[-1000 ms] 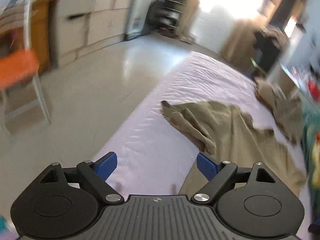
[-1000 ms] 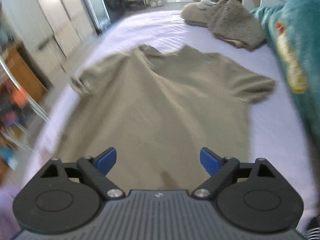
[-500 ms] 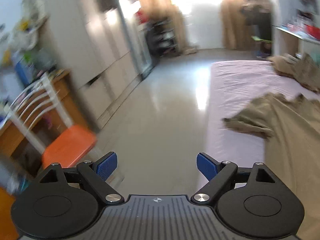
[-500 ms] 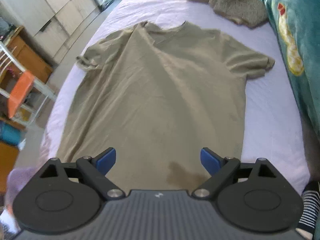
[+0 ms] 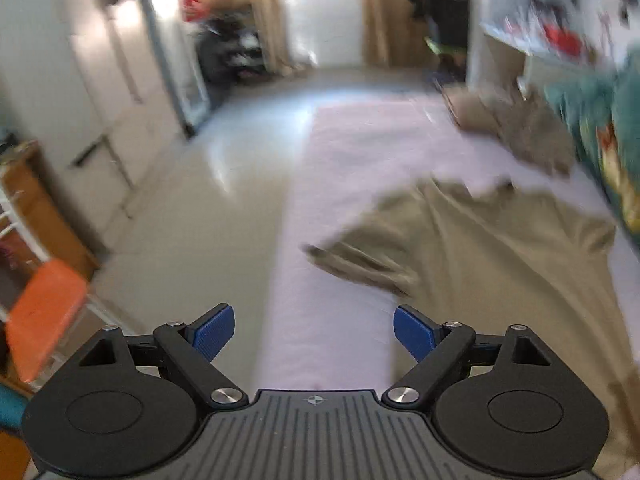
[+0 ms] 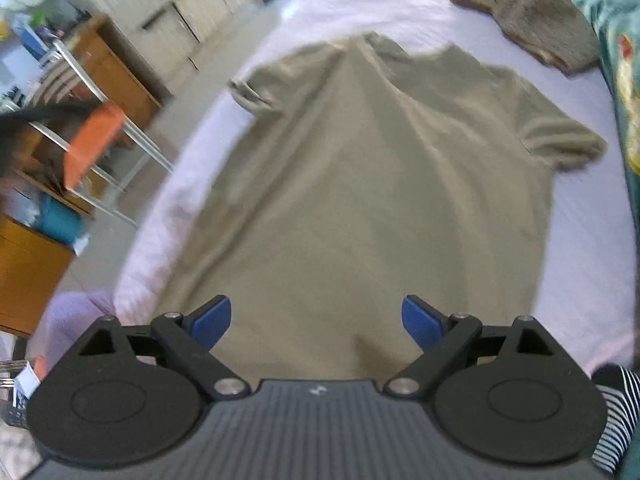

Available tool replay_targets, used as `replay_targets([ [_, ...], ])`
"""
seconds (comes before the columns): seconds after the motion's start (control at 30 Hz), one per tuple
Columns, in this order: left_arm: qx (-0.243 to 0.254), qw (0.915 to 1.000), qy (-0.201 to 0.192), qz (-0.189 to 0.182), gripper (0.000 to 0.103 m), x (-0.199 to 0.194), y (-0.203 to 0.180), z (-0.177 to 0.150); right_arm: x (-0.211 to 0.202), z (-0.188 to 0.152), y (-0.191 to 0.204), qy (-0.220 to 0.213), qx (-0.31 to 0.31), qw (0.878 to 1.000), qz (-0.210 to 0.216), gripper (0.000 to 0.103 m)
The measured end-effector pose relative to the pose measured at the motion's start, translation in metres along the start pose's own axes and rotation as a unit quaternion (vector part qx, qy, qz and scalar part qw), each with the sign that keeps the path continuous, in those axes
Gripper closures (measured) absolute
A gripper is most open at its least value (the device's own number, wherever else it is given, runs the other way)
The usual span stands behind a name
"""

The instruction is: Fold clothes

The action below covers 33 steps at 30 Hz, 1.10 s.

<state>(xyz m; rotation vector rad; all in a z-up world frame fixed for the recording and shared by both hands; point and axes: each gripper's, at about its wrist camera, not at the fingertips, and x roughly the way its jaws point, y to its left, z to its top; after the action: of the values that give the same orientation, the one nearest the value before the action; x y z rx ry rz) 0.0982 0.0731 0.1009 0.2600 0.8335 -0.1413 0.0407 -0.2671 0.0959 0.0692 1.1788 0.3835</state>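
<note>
shirt (image 6: 380, 184) whole in right view, left view part

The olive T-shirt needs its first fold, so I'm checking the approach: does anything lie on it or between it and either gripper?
Nothing visible does. The olive T-shirt lies spread flat on the lilac sheet, bare on top. The right gripper and left gripper are open and empty. The knitted pile sits apart, beyond the collar.

place: home bedroom | evidence: bed (image 6: 580, 240), wardrobe doors (image 5: 80, 92), orange chair (image 6: 90, 140)
</note>
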Motion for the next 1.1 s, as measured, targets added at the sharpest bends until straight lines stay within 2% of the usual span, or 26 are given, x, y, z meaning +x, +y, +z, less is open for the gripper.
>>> replay_targets([
  [0.1, 0.015, 0.9991, 0.039, -0.011, 0.015, 0.059, -0.054, -0.023, 0.009, 0.008, 0.01, -0.013, 0.001, 1.0, -0.004, 0.009],
  [0.23, 0.007, 0.9983, 0.057, 0.007, 0.015, 0.101, -0.083, -0.06, 0.036, 0.028, 0.01, -0.015, 0.003, 1.0, -0.021, 0.009],
  [0.3, -0.007, 0.9974, 0.071, 0.01, 0.015, 0.115, -0.083, -0.071, 0.053, 0.041, 0.009, -0.015, 0.007, 0.999, -0.031, 0.009],
  [0.37, -0.021, 0.9962, 0.084, -0.012, 0.015, 0.128, -0.08, -0.078, 0.067, 0.056, 0.009, -0.02, 0.007, 0.999, -0.029, 0.009],
  [0.6, -0.033, 0.9965, 0.063, -0.045, 0.005, 0.142, -0.071, -0.102, 0.104, 0.135, 0.011, -0.086, 0.026, 0.996, -0.016, 0.009],
  [0.8, -0.057, 0.9926, 0.068, -0.083, 0.0, 0.164, -0.059, -0.104, 0.15, 0.193, 0.031, -0.1, 0.017, 0.995, -0.015, 0.009],
  [1.0, -0.063, 0.9917, 0.05, -0.101, 0.0, 0.168, -0.055, -0.111, 0.205, 0.236, 0.07, -0.082, -0.023, 0.996, -0.021, 0.009],
  [1.1, -0.062, 0.9916, 0.039, -0.107, 0.0, 0.166, -0.053, -0.114, 0.237, 0.246, 0.101, -0.065, -0.065, 0.995, -0.027, 0.009],
])
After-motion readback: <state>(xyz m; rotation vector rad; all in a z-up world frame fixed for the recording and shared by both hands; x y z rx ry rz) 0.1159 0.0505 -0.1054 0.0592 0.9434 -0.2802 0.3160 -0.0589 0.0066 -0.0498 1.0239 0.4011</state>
